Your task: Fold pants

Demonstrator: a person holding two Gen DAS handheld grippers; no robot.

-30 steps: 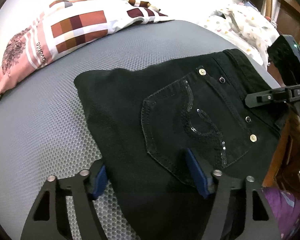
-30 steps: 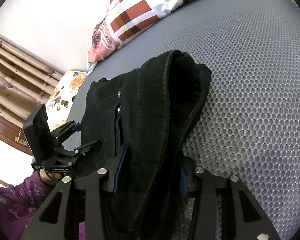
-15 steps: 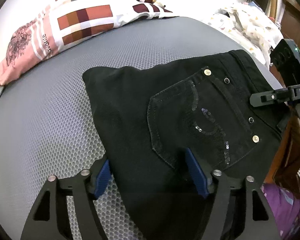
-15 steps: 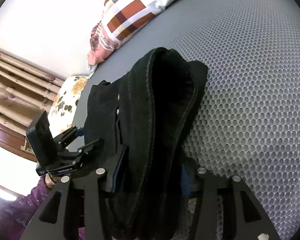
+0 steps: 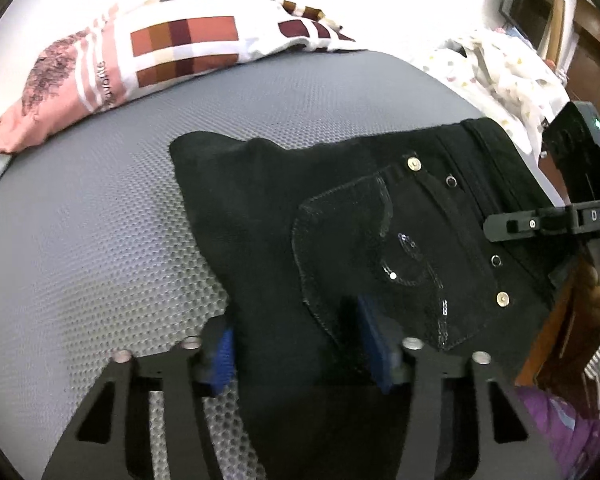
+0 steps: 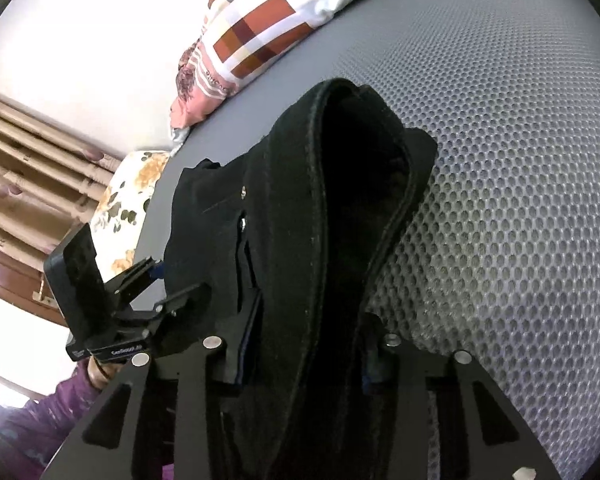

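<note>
The black pants lie folded on the grey mesh mattress, back pocket with sequins facing up. My left gripper is shut on the near edge of the pants, blue pads on either side of the fabric. My right gripper is shut on the waistband end, which bulges up between its fingers. The right gripper also shows at the right edge of the left wrist view, and the left gripper shows at the left in the right wrist view.
A checked red, brown and white pillow lies at the head of the mattress. White patterned bedding is heaped at the far right by wooden furniture. A floral cushion and a wooden frame stand off the mattress edge.
Both grippers have kept their hold and drawn the pants a little toward me and to the right. The pillow looks closer in both views.
</note>
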